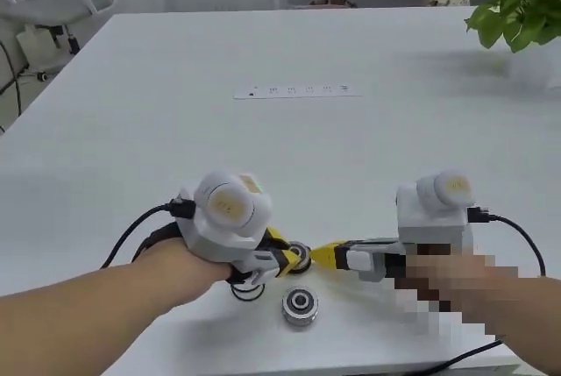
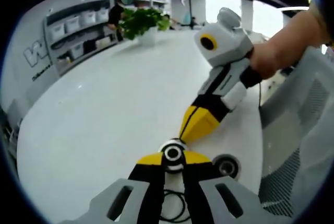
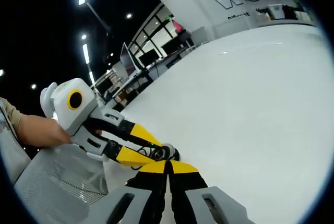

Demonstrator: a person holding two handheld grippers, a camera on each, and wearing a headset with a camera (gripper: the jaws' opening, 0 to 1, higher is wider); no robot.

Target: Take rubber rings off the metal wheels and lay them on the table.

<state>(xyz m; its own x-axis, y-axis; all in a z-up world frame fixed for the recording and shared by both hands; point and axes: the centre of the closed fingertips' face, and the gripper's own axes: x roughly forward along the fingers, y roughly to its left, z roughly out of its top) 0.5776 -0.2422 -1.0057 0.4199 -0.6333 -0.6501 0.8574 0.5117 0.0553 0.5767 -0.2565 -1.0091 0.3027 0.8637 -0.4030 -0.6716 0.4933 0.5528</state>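
Partly done: one ring [image 1: 247, 292] off and lying on the surface [image 1: 263, 148], a wheel [image 2: 173, 153] pinched in the left hand-held gripper [image 1: 289, 260], right hand-held gripper [image 1: 317, 255] pressed together at that wheel's rim, second wheel [image 1: 300, 304] nearby, seemingly ringed, left to strip

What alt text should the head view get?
The left claw grips a small metal wheel near the front edge of the white table, with the tip of the shut right claw against it. A second wheel and a loose black rubber ring lie on the table beside them.
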